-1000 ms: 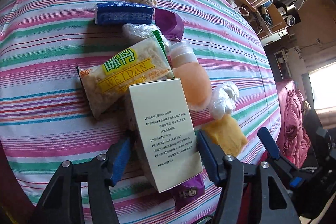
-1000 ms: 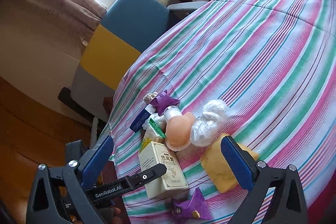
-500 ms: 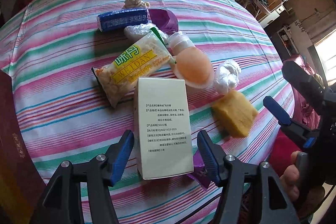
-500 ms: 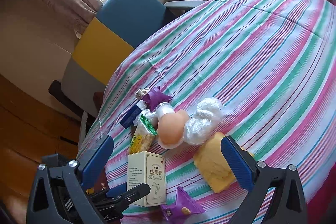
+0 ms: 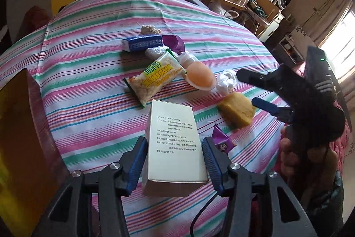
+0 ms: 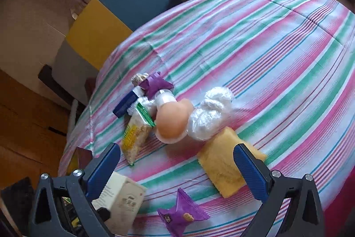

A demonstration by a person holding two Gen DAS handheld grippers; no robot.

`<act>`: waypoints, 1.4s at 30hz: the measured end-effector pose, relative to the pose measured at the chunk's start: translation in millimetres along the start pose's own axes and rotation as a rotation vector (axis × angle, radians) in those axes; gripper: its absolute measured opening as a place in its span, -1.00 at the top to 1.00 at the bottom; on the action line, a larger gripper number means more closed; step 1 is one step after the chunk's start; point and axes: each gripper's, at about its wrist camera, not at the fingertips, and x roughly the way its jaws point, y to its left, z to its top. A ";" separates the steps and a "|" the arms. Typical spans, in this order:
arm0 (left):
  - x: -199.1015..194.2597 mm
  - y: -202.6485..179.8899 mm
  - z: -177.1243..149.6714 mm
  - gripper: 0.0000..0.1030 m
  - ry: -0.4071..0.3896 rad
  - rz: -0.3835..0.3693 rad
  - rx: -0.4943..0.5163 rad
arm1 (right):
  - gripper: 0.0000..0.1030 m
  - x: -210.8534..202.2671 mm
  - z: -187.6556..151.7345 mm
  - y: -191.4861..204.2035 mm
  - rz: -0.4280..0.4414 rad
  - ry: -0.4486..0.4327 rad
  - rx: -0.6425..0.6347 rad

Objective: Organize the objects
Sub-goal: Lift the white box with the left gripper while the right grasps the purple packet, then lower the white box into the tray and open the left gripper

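Closing left gripper on box, off the tabletop's near edge | right gripper apart, empty | your pile unsorted | early

The bench is covered by a matt woven cloth, striped and slightly creased. The box is made of smooth cream card with a faint sheen. The snack bag is formed of glossy clear plastic film, and the purple packet of shiny foil-like wrap. Crinkled thin plastic is seen on the white bundle. The yellow sponge is shown as matt and porous. The left tongs are built of matt black plastic with ribbed blue pads and bright metal screws.
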 end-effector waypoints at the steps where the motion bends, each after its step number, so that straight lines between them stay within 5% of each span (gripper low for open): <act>1: -7.4 2.8 -2.9 -0.01 -0.013 -0.003 -0.004 | -0.91 4.8 -2.6 3.2 -0.031 0.034 -0.016; 3: -21.1 7.2 -12.2 -0.01 -0.036 -0.008 0.005 | -0.77 9.6 -9.3 10.2 -0.064 0.087 -0.055; 10: -54.0 15.6 -35.2 0.00 -0.090 -0.074 0.004 | -0.77 15.5 -48.1 40.5 -0.167 0.270 -0.265; 14: -75.1 22.8 -43.3 -0.01 -0.138 -0.094 -0.007 | -0.77 19.3 -59.6 31.6 -0.205 0.324 -0.196; 19: -97.3 41.1 -51.4 -0.01 -0.181 -0.102 -0.034 | -0.66 18.7 -63.0 16.8 -0.145 0.321 -0.016; 26: -129.3 79.1 -65.7 -0.01 -0.244 -0.079 -0.106 | -0.14 32.8 -63.5 16.3 -0.143 0.267 0.070; 29: -146.9 101.8 -74.2 -0.01 -0.274 -0.050 -0.139 | 0.30 37.6 -61.2 25.5 -0.219 0.226 -0.019; 35: -191.6 164.4 -100.8 -0.01 -0.333 0.008 -0.285 | 0.36 40.9 -70.6 48.2 -0.291 0.212 -0.239; 42: -218.6 234.9 -140.2 -0.01 -0.351 0.153 -0.450 | 0.36 36.3 -68.7 52.7 -0.269 0.204 -0.276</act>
